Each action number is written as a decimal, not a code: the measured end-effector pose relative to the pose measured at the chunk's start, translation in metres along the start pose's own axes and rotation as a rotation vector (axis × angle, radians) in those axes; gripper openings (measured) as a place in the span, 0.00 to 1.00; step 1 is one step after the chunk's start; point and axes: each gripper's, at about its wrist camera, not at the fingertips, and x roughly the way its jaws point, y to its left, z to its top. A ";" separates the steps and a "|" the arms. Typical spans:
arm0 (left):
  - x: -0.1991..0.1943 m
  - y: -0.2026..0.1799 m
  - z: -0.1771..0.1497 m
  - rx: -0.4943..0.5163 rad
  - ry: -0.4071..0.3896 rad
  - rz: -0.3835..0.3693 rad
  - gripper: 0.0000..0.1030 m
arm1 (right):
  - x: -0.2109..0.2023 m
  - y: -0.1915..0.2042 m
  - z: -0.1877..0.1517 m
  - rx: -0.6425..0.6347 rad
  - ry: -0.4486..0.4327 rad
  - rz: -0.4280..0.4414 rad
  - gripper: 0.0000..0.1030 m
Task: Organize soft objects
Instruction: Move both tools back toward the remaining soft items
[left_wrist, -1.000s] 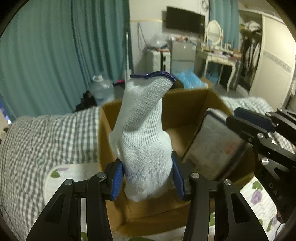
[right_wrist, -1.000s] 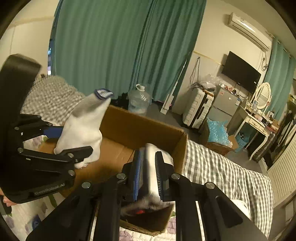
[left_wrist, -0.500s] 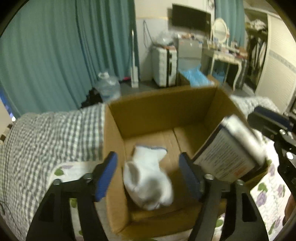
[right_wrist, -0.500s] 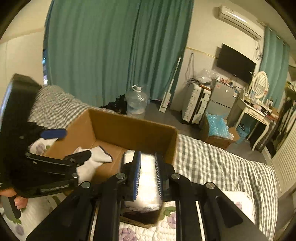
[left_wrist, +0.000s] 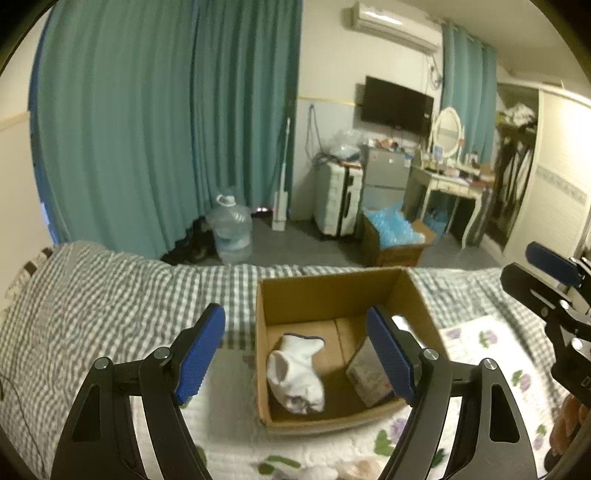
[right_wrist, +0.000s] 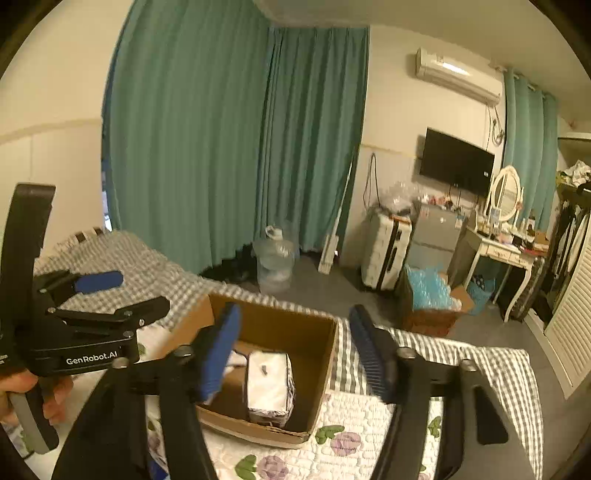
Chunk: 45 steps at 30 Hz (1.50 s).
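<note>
A brown cardboard box (left_wrist: 332, 291) sits on the bed. A white sock (left_wrist: 295, 373) with a dark cuff lies inside it on the left. A white tissue pack (left_wrist: 369, 373) lies inside on the right; in the right wrist view the pack (right_wrist: 269, 384) stands against the box wall (right_wrist: 325, 354). My left gripper (left_wrist: 295, 350) is open and empty, raised above and in front of the box. My right gripper (right_wrist: 295, 350) is open and empty above the box; it also shows at the right edge of the left wrist view (left_wrist: 546, 273).
The bed has a grey checked blanket (left_wrist: 110, 295) and a white floral quilt (right_wrist: 354, 424). Beyond it stand a water jug (left_wrist: 231, 229), a white suitcase (left_wrist: 338, 199), a box of blue bags (left_wrist: 395, 232) and a dressing table (left_wrist: 454, 184). Teal curtains hang behind.
Both grippers opened: the sock and the tissue pack dropped into the box. Both grippers then pulled up and back from the box.
</note>
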 end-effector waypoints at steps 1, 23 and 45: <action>-0.008 0.001 0.001 -0.004 -0.012 0.009 0.77 | -0.007 0.001 0.003 0.002 -0.015 0.000 0.70; -0.103 0.001 -0.005 -0.019 -0.190 0.095 0.90 | -0.107 0.002 0.000 0.113 -0.151 0.078 1.00; -0.023 0.014 -0.142 -0.059 0.152 0.118 0.90 | -0.032 0.003 -0.095 -0.006 0.115 0.008 1.00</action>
